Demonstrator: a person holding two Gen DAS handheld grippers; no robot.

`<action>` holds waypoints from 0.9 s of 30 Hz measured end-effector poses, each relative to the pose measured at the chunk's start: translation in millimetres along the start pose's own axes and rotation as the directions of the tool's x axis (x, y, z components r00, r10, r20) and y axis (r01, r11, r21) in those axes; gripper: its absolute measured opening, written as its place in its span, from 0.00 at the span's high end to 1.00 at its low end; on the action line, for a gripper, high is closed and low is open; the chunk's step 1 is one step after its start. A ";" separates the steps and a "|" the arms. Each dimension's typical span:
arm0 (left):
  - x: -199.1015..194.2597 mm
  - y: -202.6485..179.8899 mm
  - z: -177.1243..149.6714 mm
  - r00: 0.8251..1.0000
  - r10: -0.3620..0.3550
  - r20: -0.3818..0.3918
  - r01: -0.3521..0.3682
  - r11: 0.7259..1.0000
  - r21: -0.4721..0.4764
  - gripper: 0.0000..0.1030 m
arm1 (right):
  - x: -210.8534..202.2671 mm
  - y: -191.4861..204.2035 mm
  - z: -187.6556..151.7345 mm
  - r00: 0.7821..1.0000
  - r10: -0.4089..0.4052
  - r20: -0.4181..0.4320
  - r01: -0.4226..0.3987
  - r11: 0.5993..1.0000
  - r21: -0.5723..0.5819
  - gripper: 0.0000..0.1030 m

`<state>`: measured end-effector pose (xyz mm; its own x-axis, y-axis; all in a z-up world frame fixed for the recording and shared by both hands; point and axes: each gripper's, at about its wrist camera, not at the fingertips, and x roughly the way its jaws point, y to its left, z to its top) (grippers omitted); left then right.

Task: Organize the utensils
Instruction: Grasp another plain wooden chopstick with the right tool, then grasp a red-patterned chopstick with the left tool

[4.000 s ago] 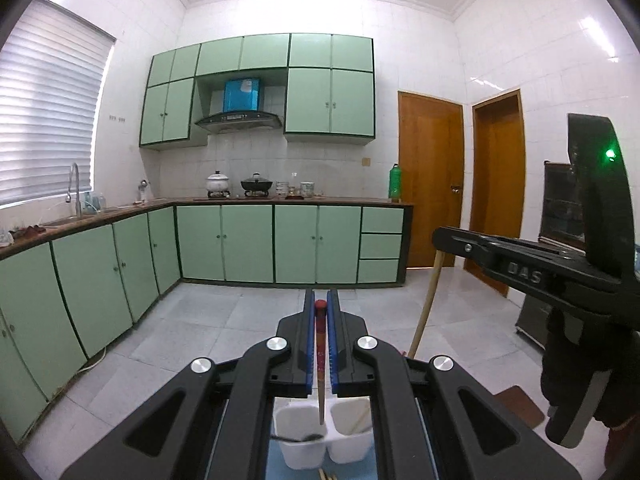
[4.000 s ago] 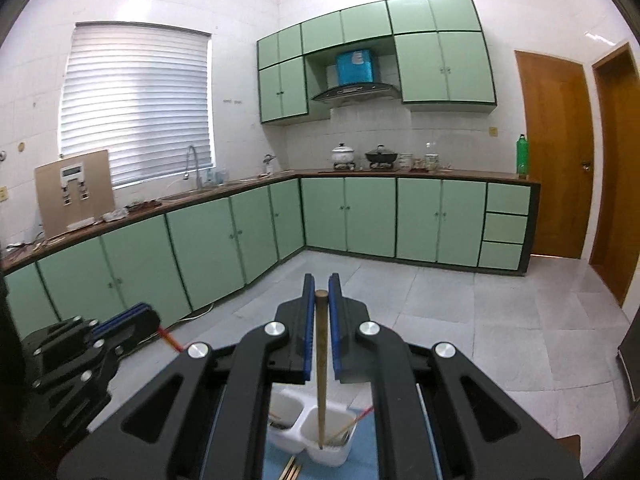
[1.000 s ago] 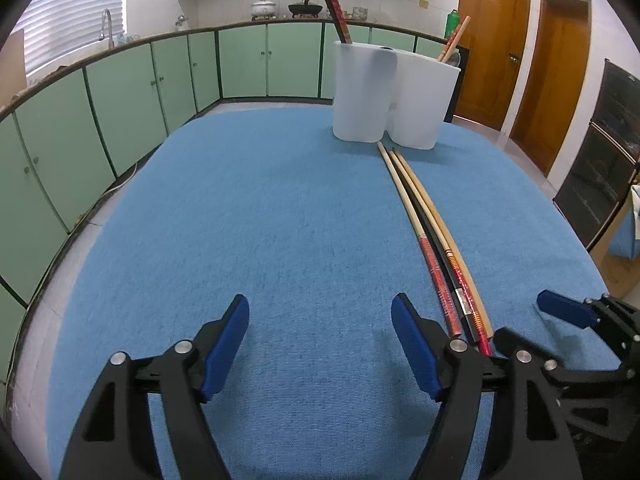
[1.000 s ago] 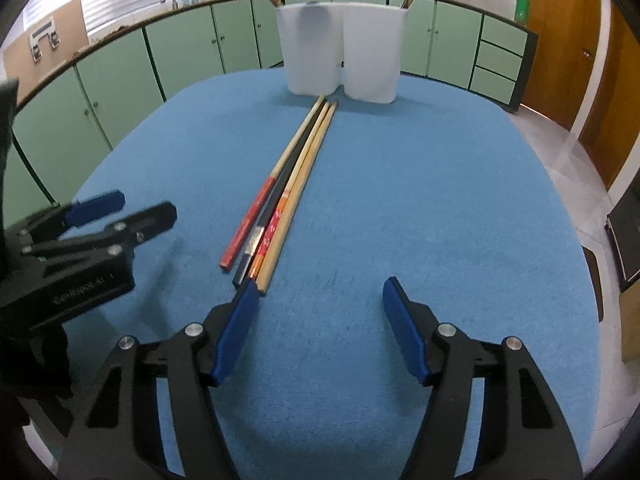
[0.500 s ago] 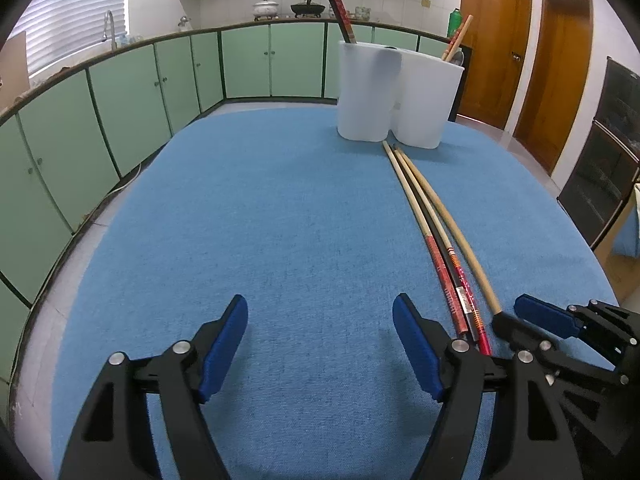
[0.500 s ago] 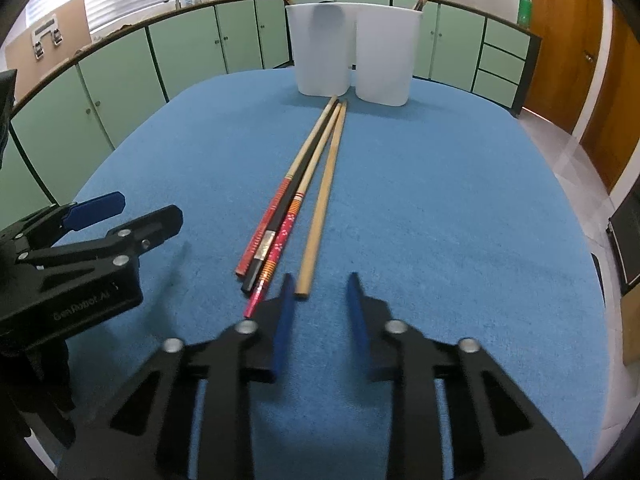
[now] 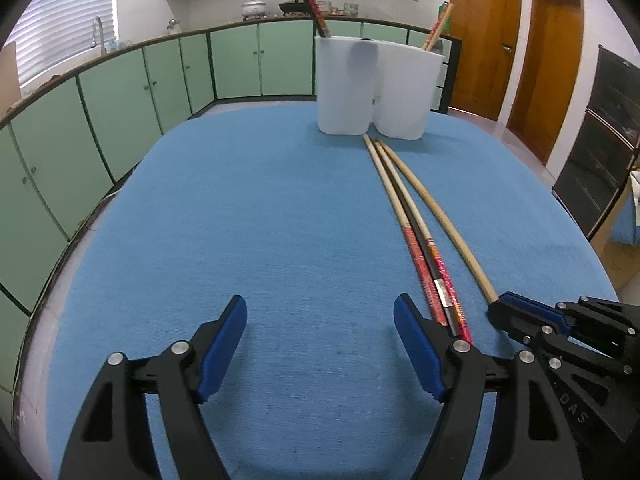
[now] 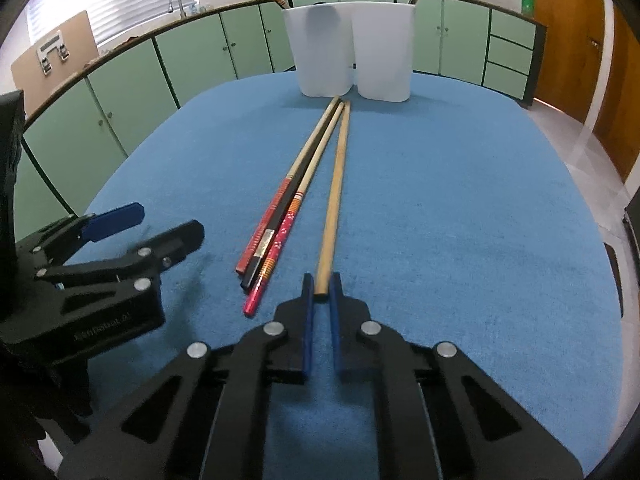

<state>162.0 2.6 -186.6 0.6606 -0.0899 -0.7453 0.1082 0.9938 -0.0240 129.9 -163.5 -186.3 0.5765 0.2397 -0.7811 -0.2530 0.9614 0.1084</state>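
Observation:
Several chopsticks lie on a blue cloth point(image 7: 260, 216). A plain wooden chopstick point(image 8: 334, 200) lies apart from a red one point(image 8: 266, 218), a black one point(image 8: 280, 216) and a red-patterned one point(image 8: 286, 224). My right gripper point(image 8: 321, 286) is shut on the near end of the wooden chopstick, which still rests on the cloth. In the left wrist view it point(image 7: 496, 308) sits at that chopstick point(image 7: 440, 216). My left gripper point(image 7: 320, 320) is open and empty, left of the bundle point(image 7: 424, 264). Two white cups point(image 7: 372, 88) at the far end each hold a chopstick.
The cloth covers a rounded table with its edges point(image 7: 80, 236) close on both sides. Green kitchen cabinets point(image 7: 168, 76) run along the left and back walls. Wooden doors point(image 7: 480, 36) stand at the back right, and a dark cabinet point(image 7: 600, 140) is on the right.
Both grippers dropped chopsticks in the cups and came down low over the cloth. In the last second my right gripper closed on the wooden chopstick's near end, shifting it from the bundle.

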 end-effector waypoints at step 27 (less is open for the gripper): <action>8.7 -23.0 -1.3 0.998 -0.007 -0.068 0.008 1.000 0.000 0.27 | -13.4 -36.3 -10.3 0.999 -0.041 0.016 0.040 0.996 0.073 0.93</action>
<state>164.3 -20.9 -193.3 0.6074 -0.0927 -0.7889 0.1133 0.9931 -0.0294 123.4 -203.0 -186.1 0.5988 0.2020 -0.7750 -0.1720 0.9775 0.1219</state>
